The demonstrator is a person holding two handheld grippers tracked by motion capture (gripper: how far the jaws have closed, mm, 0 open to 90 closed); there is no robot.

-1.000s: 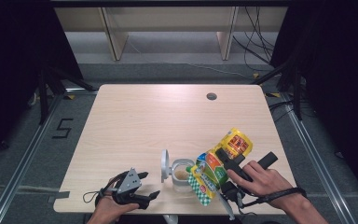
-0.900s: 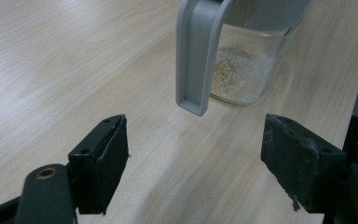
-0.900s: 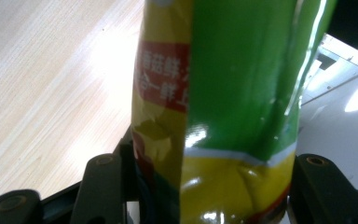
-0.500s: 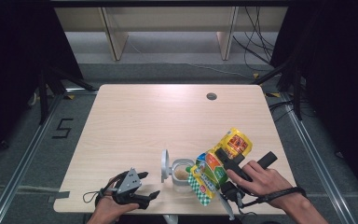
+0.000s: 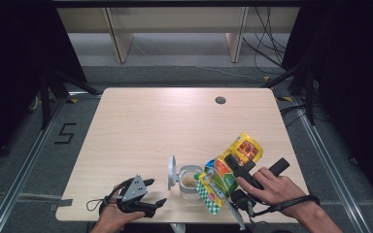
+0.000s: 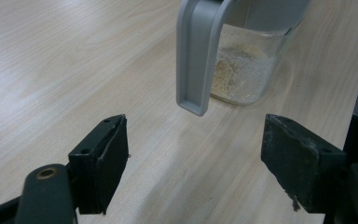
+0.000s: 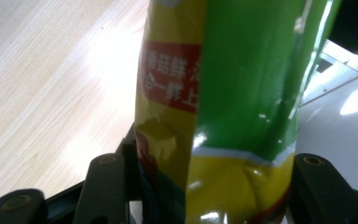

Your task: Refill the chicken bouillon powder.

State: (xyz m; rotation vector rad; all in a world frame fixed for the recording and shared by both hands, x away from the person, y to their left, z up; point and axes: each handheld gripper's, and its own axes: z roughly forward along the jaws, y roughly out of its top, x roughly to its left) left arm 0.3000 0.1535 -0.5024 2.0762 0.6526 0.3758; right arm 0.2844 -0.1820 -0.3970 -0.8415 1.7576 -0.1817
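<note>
**Right gripper view: a green-and-yellow pouch pinched over an open jar**

Right gripper view puts me close on the right gripper (image 7: 200, 186): its two black fingers (image 7: 105, 186) are clamped against either side of a glossy seasoning pouch (image 7: 242, 93), green and yellow with a red label patch, and the foil is creased where they press. The pouch rises straight up out of the grip, with pale bench wood to one side.

From the high view, the right gripper (image 5: 228, 182) sits at the near right of the bench (image 5: 175, 116), the person's right hand (image 5: 267, 187) wrapped round its handle. The pouch (image 5: 221, 177) lies tilted, its yellow end (image 5: 245, 148) raised toward the far right and its green checked end (image 5: 209, 199) low, just beside the rim of a small glass jar (image 5: 189, 182). Whether pouch and jar touch, I cannot tell. The jar stands upright near the front edge with some pale, sandy powder in the bottom, and its grey hinged lid (image 5: 172, 172) stands open on its left side.

The left gripper (image 5: 143, 196) rests at the near left, apart from the jar, held by the left hand (image 5: 111, 216). In the left gripper view its fingers (image 6: 100, 163) are spread wide with nothing between them, aimed at the jar (image 6: 247, 70) and its hanging lid (image 6: 196, 56).

A round hole (image 5: 220, 100) sits in the far side of the bench.
</note>
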